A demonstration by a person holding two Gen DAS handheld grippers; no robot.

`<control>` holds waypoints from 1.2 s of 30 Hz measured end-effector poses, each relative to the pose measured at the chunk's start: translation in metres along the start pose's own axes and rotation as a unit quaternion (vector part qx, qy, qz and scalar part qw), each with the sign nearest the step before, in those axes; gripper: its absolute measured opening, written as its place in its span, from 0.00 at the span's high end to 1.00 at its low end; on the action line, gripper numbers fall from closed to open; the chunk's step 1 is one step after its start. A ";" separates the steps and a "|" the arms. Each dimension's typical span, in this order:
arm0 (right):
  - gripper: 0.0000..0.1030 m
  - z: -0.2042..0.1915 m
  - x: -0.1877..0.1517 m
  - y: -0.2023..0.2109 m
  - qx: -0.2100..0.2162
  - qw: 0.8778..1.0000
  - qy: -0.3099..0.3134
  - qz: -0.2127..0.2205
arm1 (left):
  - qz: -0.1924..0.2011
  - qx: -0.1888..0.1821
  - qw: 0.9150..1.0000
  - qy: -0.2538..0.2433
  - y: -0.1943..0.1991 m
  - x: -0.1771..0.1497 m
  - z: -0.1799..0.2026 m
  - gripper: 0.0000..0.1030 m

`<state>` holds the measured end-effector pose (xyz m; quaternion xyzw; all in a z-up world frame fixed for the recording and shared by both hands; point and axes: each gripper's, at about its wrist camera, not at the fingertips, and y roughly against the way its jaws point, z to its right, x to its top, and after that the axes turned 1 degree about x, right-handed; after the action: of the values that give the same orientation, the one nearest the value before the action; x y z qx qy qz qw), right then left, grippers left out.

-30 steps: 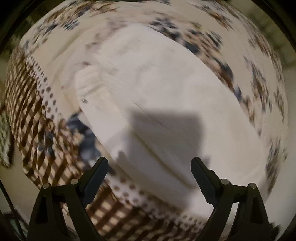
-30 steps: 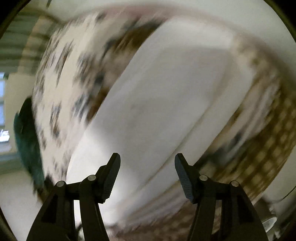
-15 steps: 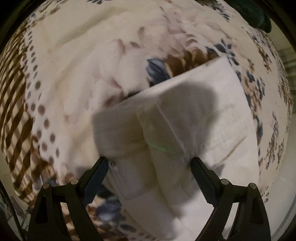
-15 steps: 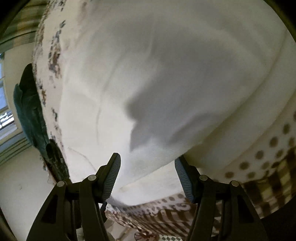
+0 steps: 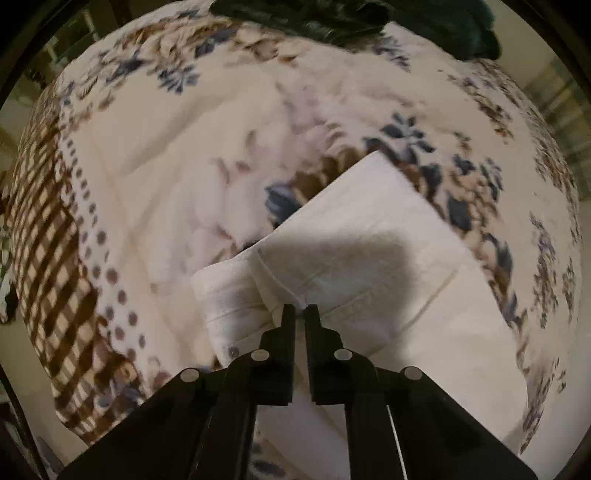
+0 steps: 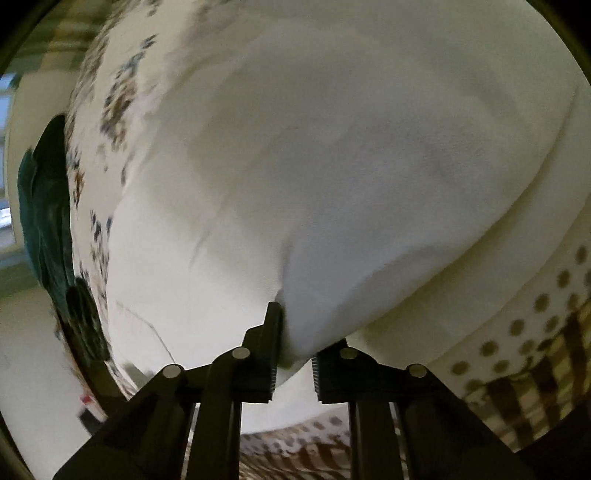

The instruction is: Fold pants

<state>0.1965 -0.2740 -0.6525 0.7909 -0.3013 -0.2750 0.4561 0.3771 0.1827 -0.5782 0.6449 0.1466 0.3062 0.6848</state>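
Note:
The white pants [image 5: 369, 258] lie folded on a patterned bedspread [image 5: 166, 166]. Their waistband end, with a small button, points to the lower left in the left wrist view. My left gripper [image 5: 300, 310] points steeply down and is shut on a ridge of that waistband fabric. In the right wrist view the pants [image 6: 332, 166] fill most of the picture. My right gripper [image 6: 295, 332] is closing on a bulging fold at the pants' near edge. The cloth is pinched between its fingers and covers the right fingertip.
The bedspread has blue and brown flowers, brown dots and a brown check border [image 5: 48, 258]. A dark green cloth [image 5: 443, 22] lies at its far edge, also at the left in the right wrist view [image 6: 44, 206]. Pale floor shows beyond the bed.
Both grippers stood open before and have now closed on the pants. The left slid along the pants to the waistband; the right came down onto the pants' near edge.

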 end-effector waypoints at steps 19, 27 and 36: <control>0.90 0.014 -0.004 0.013 0.018 0.999 0.019 -0.040 | -0.078 -0.119 0.981 0.134 -0.045 0.031 -0.069 0.42; 0.88 0.024 -0.001 0.003 0.039 0.997 -0.009 -0.062 | -0.071 -0.212 0.948 0.226 -0.051 0.020 -0.096 0.35; 0.88 0.007 0.002 -0.012 0.000 0.997 0.035 -0.062 | -0.041 -0.091 0.993 0.061 -0.047 0.030 -0.037 0.77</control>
<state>0.1954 -0.2745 -0.6669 0.8169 -0.2359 -0.2751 0.4486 0.3891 0.2318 -0.6223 0.5531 0.1861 0.3290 0.7425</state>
